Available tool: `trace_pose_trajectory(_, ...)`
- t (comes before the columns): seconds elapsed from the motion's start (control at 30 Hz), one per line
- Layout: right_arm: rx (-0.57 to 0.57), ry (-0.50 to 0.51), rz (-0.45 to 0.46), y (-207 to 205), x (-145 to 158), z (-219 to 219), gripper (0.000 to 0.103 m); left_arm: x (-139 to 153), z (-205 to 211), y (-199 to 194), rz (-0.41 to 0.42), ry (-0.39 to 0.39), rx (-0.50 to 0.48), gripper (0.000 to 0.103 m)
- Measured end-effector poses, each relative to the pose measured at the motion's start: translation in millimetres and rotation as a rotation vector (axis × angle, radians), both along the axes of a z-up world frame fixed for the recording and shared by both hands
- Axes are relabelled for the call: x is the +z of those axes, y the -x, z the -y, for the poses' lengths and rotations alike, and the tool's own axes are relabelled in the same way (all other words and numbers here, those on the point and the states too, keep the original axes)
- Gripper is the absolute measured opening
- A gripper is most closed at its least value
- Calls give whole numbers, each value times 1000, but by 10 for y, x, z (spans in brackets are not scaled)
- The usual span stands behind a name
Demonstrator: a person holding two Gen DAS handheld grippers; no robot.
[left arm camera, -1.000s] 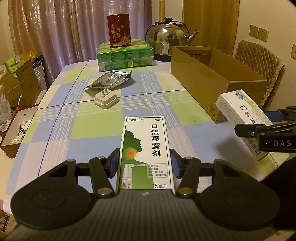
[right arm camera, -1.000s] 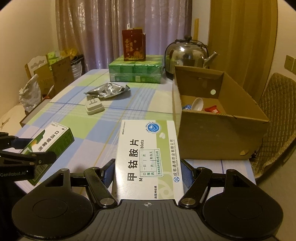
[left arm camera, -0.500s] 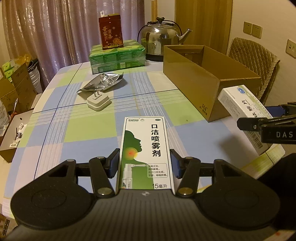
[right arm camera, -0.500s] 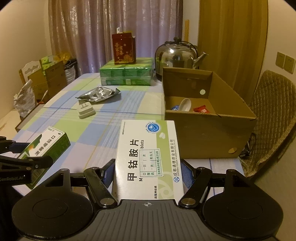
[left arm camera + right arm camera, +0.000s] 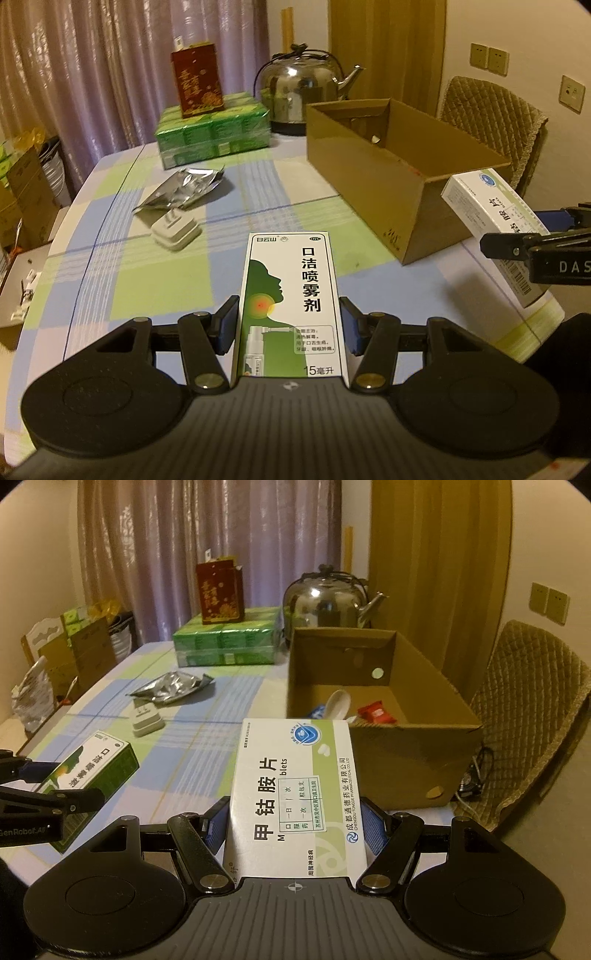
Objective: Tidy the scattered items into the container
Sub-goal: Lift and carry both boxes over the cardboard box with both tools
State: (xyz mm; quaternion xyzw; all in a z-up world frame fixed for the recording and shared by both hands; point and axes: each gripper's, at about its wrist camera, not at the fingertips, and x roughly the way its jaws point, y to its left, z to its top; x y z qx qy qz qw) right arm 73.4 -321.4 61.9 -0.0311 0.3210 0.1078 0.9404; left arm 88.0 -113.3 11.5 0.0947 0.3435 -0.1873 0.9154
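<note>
Both wrist views look forward over the checked table (image 5: pixel 184 266) toward the cardboard box (image 5: pixel 373 173). The left view sits left of the box, the right view nearer, facing its open inside (image 5: pixel 369 686); both share the kettle (image 5: pixel 325 598).

A green-and-white spray box (image 5: pixel 290 306) and a white tablet box (image 5: pixel 297 797) are each held flat above the table. An open cardboard box (image 5: pixel 417 753) holds a white spoon (image 5: pixel 338 703) and a red packet (image 5: pixel 376 712); a foil pouch (image 5: pixel 183 188) and white plug (image 5: pixel 175 230) lie on the checked cloth.

Our grippers (image 5: pixel 288 328) are black plastic with blue finger pads (image 5: pixel 228 325), brass screws (image 5: pixel 213 880) and white lettering.
</note>
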Motion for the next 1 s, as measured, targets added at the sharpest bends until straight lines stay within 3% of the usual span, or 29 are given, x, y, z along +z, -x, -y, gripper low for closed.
trace_pose_trajectory(0.4,-63,-4,64,-321,235,388,68,247,545,-362,41,38,-102,50)
trace_pose_trajectory(0.7,-112,-10,112,-802,439,715,68,429,1044,-735,72,73,-175,50)
trace_pose_trajectory(1.0,-124,-13,108,-1341,440,898,68,458,1560,-1193,57,113,-221,50)
